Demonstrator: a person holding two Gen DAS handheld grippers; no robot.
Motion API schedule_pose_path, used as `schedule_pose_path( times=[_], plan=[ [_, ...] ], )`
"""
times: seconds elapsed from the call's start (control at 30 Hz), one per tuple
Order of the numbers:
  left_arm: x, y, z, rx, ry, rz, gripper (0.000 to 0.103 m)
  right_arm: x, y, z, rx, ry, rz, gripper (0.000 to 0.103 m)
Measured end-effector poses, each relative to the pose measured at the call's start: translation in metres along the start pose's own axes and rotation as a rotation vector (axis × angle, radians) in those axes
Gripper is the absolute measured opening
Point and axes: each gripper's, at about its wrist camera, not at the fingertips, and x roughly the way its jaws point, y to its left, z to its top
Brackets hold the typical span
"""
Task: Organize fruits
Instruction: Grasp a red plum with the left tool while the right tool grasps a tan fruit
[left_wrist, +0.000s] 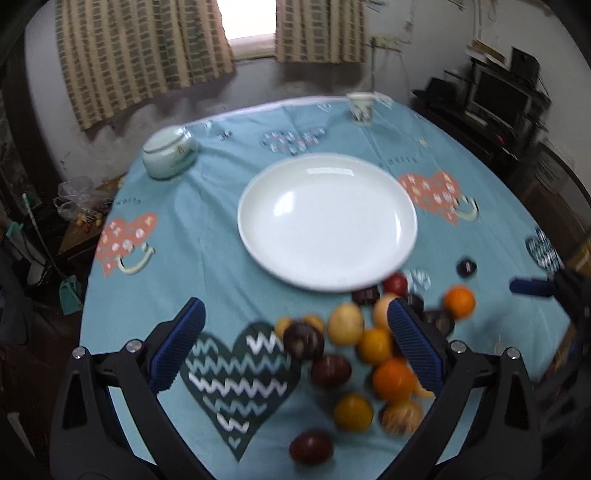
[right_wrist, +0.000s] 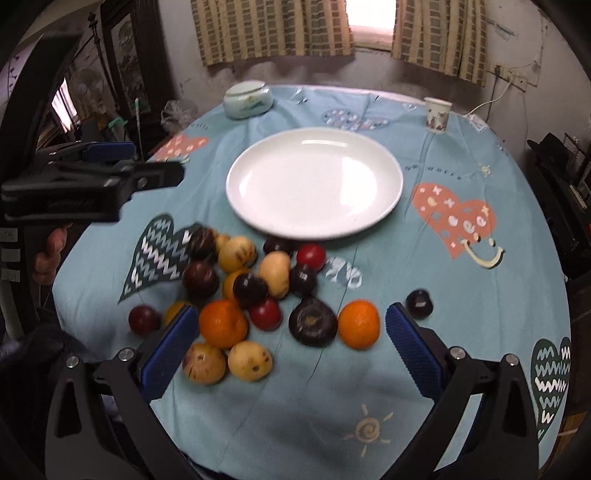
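A white plate (left_wrist: 327, 221) (right_wrist: 314, 182) lies bare in the middle of the round table. In front of it is a loose pile of fruit: oranges (right_wrist: 222, 324) (right_wrist: 358, 324) (left_wrist: 394, 379), yellow fruits (right_wrist: 249, 360) (left_wrist: 345, 324), dark purple fruits (right_wrist: 313, 321) (left_wrist: 303, 340) and small red ones (right_wrist: 311, 256). One dark fruit (right_wrist: 419, 303) lies apart to the right. My left gripper (left_wrist: 295, 347) is open and empty, above the pile's left side. My right gripper (right_wrist: 290, 345) is open and empty, above the pile's near edge. The left gripper also shows in the right wrist view (right_wrist: 110, 162).
A blue cloth with heart prints (right_wrist: 454, 218) covers the table. A pale green lidded bowl (left_wrist: 169, 152) (right_wrist: 247, 95) stands at the far left. A paper cup (left_wrist: 360, 107) (right_wrist: 437, 113) stands at the far right. Furniture and clutter surround the table.
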Motion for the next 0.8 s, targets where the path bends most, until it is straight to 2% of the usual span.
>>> schedule_pose_path(
  times=[0.07,0.2,0.3,0.37,0.5,0.63,0.7,0.73,0.77,0.8],
  plan=[
    [-0.002,0.006,-0.021,0.009,0.034,-0.043,0.100,0.005,0.004,-0.009,-0.007,0.042,0.039,0.092],
    [-0.001,0.014,-0.063,0.039,0.114,-0.110,0.100,0.019,0.022,-0.019,-0.041,0.139,0.124,0.061],
    [0.005,0.008,-0.087,0.099,0.185,-0.167,0.099,0.035,0.042,-0.026,-0.092,0.220,0.187,0.048],
    [0.009,0.004,-0.097,0.120,0.209,-0.188,0.099,0.044,0.052,-0.028,-0.098,0.261,0.224,0.045],
    [0.025,0.000,-0.109,0.104,0.257,-0.219,0.098,0.062,0.056,-0.031,-0.061,0.328,0.238,0.045],
    [0.040,-0.005,-0.111,0.103,0.289,-0.228,0.096,0.074,0.057,-0.029,-0.036,0.335,0.209,0.045],
    [0.051,-0.004,-0.110,0.093,0.321,-0.229,0.085,0.078,0.057,-0.028,-0.020,0.341,0.215,0.045],
    [0.056,-0.003,-0.110,0.084,0.344,-0.225,0.072,0.077,0.058,-0.026,-0.027,0.335,0.212,0.045],
    [0.062,0.000,-0.111,0.071,0.373,-0.219,0.050,0.077,0.060,-0.026,-0.039,0.327,0.207,0.043],
    [0.062,0.002,-0.110,0.064,0.372,-0.209,0.048,0.077,0.060,-0.026,-0.045,0.326,0.205,0.041]
  ],
)
